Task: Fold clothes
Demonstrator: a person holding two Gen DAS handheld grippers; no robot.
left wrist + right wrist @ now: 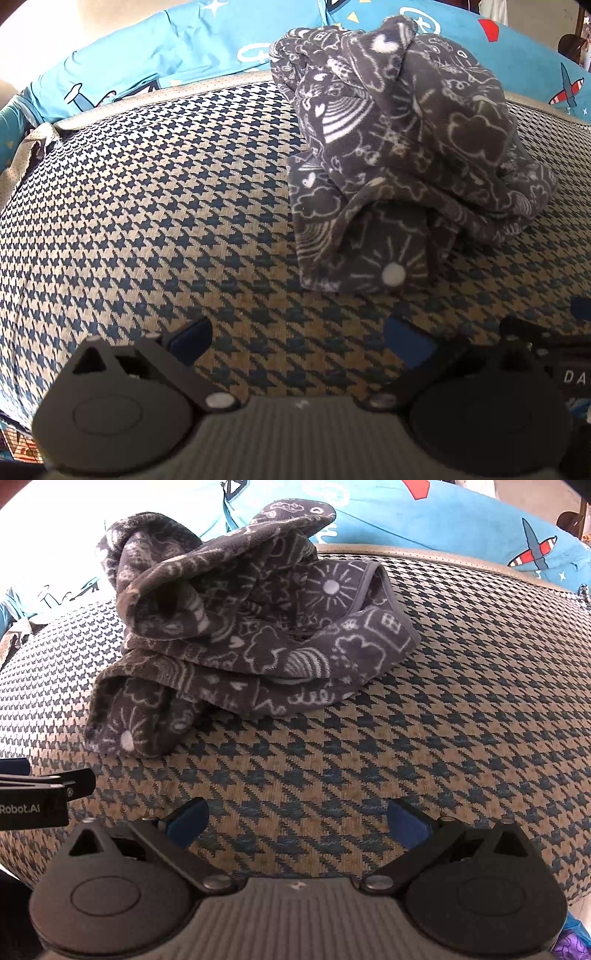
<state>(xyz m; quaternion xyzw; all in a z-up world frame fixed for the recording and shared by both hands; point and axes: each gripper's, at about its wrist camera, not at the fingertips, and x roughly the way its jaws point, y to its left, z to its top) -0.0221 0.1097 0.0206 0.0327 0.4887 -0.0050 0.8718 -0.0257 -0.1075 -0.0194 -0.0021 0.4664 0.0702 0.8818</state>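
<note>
A dark grey fleece garment with white doodle print lies crumpled in a heap on a houndstooth mat. In the left wrist view it sits ahead and to the right of my left gripper, which is open with nothing between its blue pads. In the right wrist view the same garment lies ahead and to the left of my right gripper, also open and empty. Both grippers hover just above the mat, short of the heap. The left gripper's body shows at the left edge of the right wrist view.
The houndstooth mat covers a bed. Blue bedding with plane and star prints runs along the far side. The right gripper's body is at the lower right of the left wrist view.
</note>
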